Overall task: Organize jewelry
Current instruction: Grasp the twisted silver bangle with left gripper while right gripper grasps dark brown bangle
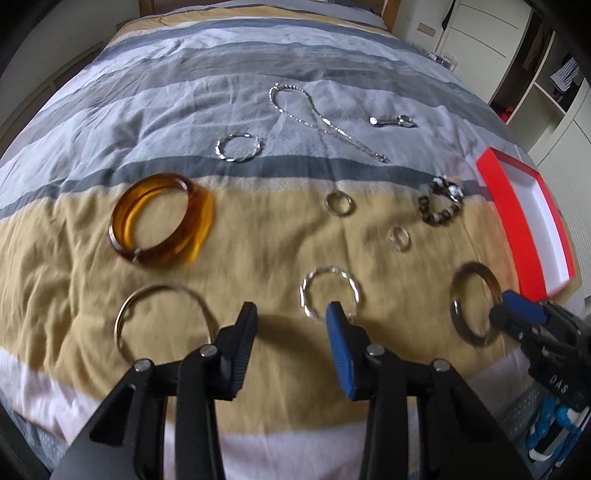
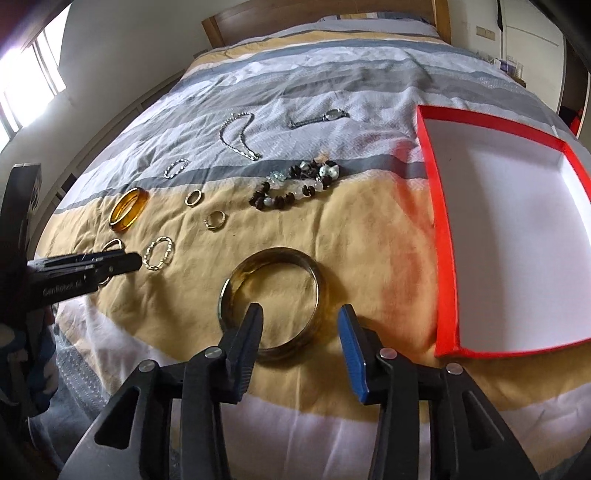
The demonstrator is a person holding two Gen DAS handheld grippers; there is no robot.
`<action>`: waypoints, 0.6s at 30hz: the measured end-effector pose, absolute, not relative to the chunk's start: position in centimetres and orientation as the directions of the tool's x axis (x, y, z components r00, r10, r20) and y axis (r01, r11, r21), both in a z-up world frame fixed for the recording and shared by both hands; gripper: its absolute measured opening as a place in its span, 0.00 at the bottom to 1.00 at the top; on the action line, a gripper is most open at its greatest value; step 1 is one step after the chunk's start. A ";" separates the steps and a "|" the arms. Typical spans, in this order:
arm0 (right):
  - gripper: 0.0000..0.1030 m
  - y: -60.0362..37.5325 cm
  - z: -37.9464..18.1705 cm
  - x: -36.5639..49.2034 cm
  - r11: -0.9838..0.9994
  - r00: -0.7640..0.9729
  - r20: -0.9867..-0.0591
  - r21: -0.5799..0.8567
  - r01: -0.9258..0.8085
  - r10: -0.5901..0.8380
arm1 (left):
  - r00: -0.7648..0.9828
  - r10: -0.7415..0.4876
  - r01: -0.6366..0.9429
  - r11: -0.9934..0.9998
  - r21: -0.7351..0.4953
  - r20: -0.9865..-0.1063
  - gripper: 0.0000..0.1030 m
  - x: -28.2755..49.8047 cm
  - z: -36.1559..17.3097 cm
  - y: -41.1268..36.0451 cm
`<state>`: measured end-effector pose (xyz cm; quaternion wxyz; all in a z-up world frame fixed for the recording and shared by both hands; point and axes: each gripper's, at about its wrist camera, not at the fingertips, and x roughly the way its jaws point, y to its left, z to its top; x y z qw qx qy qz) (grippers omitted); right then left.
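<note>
Jewelry lies spread on a striped bed cover. My right gripper [image 2: 299, 317] is open just above the near rim of an olive-brown bangle [image 2: 317, 284], also seen in the left wrist view [image 1: 456, 317]. My left gripper [image 1: 293, 314] is open and empty, between a thin gold bangle [image 1: 127, 314] and a twisted silver bangle [image 1: 349, 280]. An amber bangle [image 1: 201, 218], a beaded bracelet [image 2: 295, 184], a silver chain [image 1: 314, 118], a watch [image 2: 334, 115] and small rings [image 1: 340, 203] lie further back. An empty red tray [image 2: 439, 206] with a white floor sits on the right.
The bed's near edge runs just under both grippers. A wooden headboard [image 2: 317, 18] stands at the far end. White cupboards [image 1: 480, 33] stand to the right of the bed, a window [image 2: 26, 81] to the left.
</note>
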<state>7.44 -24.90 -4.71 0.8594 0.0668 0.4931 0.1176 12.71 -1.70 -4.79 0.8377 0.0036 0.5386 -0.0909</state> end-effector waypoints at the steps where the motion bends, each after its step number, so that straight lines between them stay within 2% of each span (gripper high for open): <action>1: 0.38 -24.8 -5.0 7.6 0.963 0.480 -0.835 0.230 -0.137 0.268 | 0.401 -0.150 0.156 0.983 -0.094 -0.904 0.36 13.0 -5.0 -1.7; 9: 0.35 -24.5 -5.9 8.9 0.966 0.467 -0.846 0.216 -0.140 0.256 | 0.383 -0.144 0.164 0.983 -0.086 -0.913 0.24 15.0 -6.5 -2.2; 14: 0.19 -24.2 -6.8 10.0 0.975 0.461 -0.860 0.185 -0.122 0.221 | 0.379 -0.141 0.218 0.974 -0.060 -0.915 0.07 14.8 -7.0 -3.6; 16: 0.12 -24.0 -6.9 10.2 0.976 0.462 -0.861 0.176 -0.125 0.214 | 0.386 -0.142 0.231 0.972 -0.054 -0.911 0.05 14.7 -7.0 -4.0; 18: 0.10 -23.9 -6.8 10.2 0.975 0.464 -0.859 0.177 -0.131 0.218 | 0.392 -0.156 0.236 0.970 -0.065 -0.907 0.05 14.6 -6.8 -4.0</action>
